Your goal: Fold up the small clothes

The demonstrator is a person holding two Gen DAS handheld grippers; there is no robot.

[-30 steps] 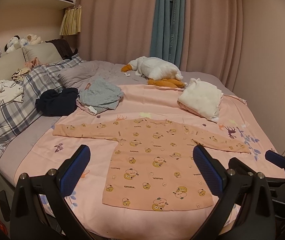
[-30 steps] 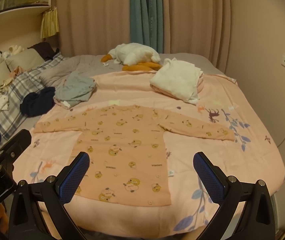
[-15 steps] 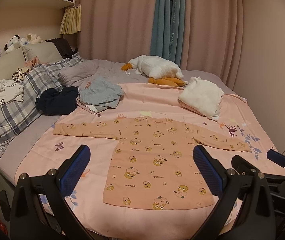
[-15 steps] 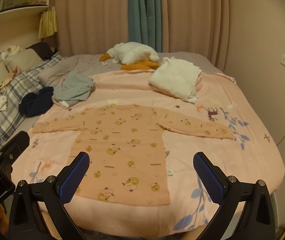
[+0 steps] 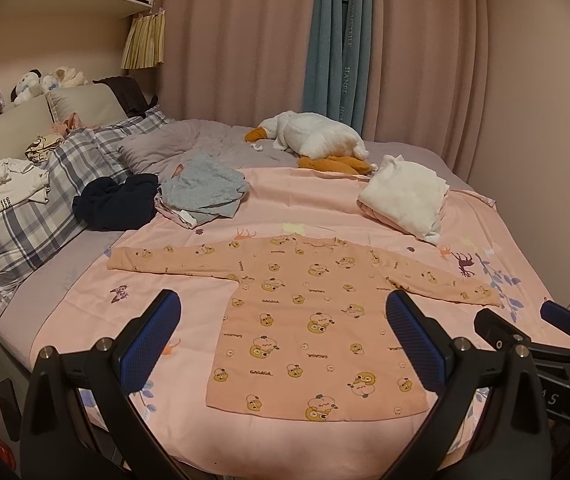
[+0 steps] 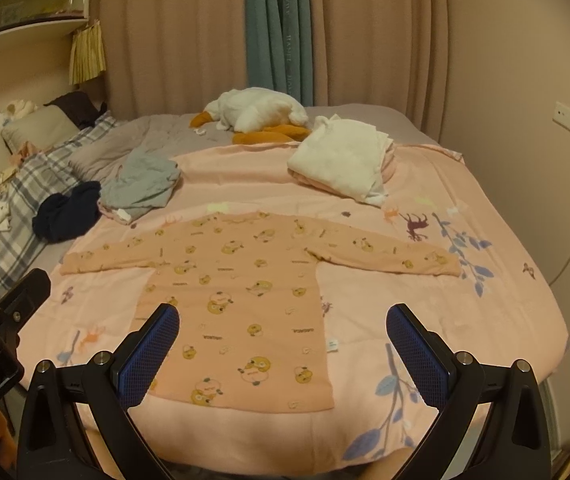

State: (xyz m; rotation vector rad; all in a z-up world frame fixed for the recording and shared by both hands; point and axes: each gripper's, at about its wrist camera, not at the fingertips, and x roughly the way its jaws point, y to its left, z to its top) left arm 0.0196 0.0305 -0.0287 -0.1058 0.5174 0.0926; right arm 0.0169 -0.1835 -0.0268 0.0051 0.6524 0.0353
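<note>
Through the left wrist camera the left gripper [image 5: 283, 334] gapes wide and empty above the peach long-sleeved bear-print shirt [image 5: 309, 320] spread flat on the pink printed bedsheet [image 5: 205, 316], while the right wrist camera shows the right gripper [image 6: 283, 338] equally wide, holding nothing, over the same shirt's hem.

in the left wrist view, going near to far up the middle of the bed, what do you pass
left gripper → peach printed shirt → pink bedspread → goose plush → teal curtain
</note>
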